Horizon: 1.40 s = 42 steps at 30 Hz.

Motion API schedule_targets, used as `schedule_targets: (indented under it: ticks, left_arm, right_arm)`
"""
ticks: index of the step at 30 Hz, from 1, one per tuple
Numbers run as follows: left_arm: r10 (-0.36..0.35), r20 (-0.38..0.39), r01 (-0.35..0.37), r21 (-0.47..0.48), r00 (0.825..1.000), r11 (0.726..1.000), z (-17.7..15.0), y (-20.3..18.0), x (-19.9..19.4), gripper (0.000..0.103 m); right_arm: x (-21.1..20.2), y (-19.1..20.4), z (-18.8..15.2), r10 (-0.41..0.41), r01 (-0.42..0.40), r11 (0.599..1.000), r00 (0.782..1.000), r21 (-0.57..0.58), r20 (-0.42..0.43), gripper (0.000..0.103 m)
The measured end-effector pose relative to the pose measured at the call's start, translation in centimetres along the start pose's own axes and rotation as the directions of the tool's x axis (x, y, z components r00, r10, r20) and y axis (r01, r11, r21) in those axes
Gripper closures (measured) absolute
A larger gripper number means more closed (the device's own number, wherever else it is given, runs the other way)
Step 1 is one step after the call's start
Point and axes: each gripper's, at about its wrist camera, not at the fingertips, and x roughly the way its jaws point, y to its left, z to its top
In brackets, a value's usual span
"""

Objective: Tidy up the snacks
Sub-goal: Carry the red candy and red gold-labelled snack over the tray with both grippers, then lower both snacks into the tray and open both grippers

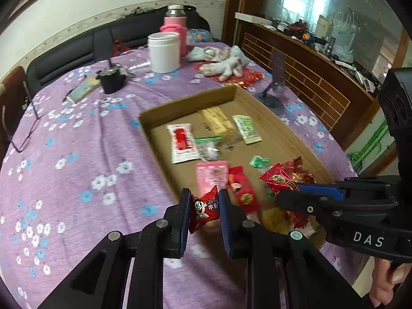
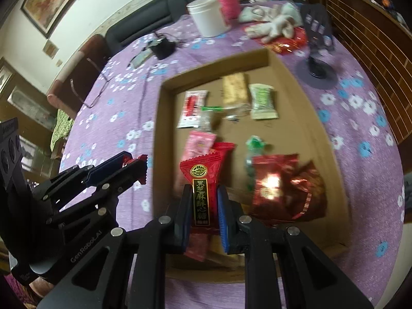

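Your left gripper [image 1: 204, 206] clamps a small red cartoon-face candy wrapper [image 1: 203, 209] at the tray's near-left edge | your right gripper [image 2: 204, 203] clamps a red gold-lettered candy packet [image 2: 202, 182] over the shallow brown cardboard tray [image 2: 319, 139] | farther in lie white-red, pink, green sachets.

Black left gripper [image 1: 204, 215] and right gripper [image 2: 204, 212], blue pads, silver screws.

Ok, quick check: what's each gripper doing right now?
Left gripper: shut on the red cartoon-face candy.
Right gripper: shut on the red candy with gold lettering.
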Motion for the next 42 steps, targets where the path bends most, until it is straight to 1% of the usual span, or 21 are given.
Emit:
schedule_targets:
  ticks: [5, 13, 26, 42]
  left_arm:
    - [-0.034, -0.029, 0.035, 0.019, 0.999, 0.999, 0.2, -1.8, 1.6, 0.082]
    - [-0.043, -0.067, 0.047, 0.067, 0.997, 0.997, 0.1, -4.0, 3.7, 0.082]
    - [-0.019, -0.088, 0.027, 0.087, 0.996, 0.996, 0.2, -4.2, 5.3, 0.082]
    - [-0.016, -0.083, 0.024, 0.094, 0.996, 0.995, 0.2, -4.1, 5.3, 0.081]
  right_arm:
    - [0.0, -2.0, -0.1, -0.022, 0.022, 0.999, 1.000, 0.029, -0.010, 0.086]
    - [0.5, -3.4, 0.2, -0.034, 0.035, 0.999, 0.999, 0.038, -0.028, 0.086]
    - [1.7, -4.0, 1.0, -0.048, 0.050, 0.998, 0.998, 0.041, -0.045, 0.086]
    - [1.4, -3.4, 1.1, -0.073, 0.074, 0.997, 0.997, 0.029, -0.033, 0.084]
